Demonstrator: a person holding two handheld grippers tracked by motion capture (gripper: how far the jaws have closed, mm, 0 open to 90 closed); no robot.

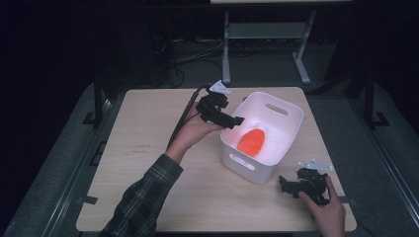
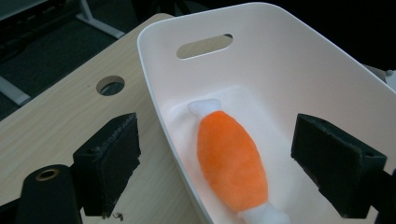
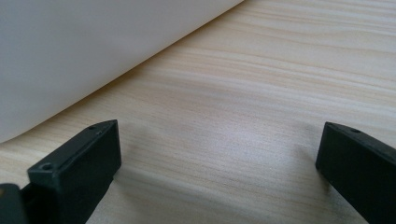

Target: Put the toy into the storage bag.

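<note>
Black foam-faced pads (image 2: 109, 163) of the left gripper (image 1: 232, 120) sit right up close in the left gripper view, spread wide with nothing between them. They straddle the near rim of the white plastic bin with slotted handles (image 1: 284, 129), one pad outside over the pale wood-grain table (image 1: 148, 163), the other over the inside. Down on the bin's floor lies the orange plush drumstick toy with white ends (image 2: 232, 161), flat, touched by neither pad.

Over on the other side, the right gripper (image 1: 291, 186) rests low at the table's near right corner, jaws parted and empty too, pointing at the bin's outer wall.

So where's the danger? That left gripper hangs just over the rim. My read: if it sinks or swings sideways, a pad could catch the thin wall and tip or drag the bin, which looks light and which nothing is holding. The toy is soft and rounded, so a shallow pinch could squeeze it out rather than lift it. It also lies near the near wall, so a pad coming down on that side might jam against the plastic. And the left gripper's trailing cable (image 1: 180, 123) runs across the table beside the forearm, where a wide sweep could snag it.
</note>
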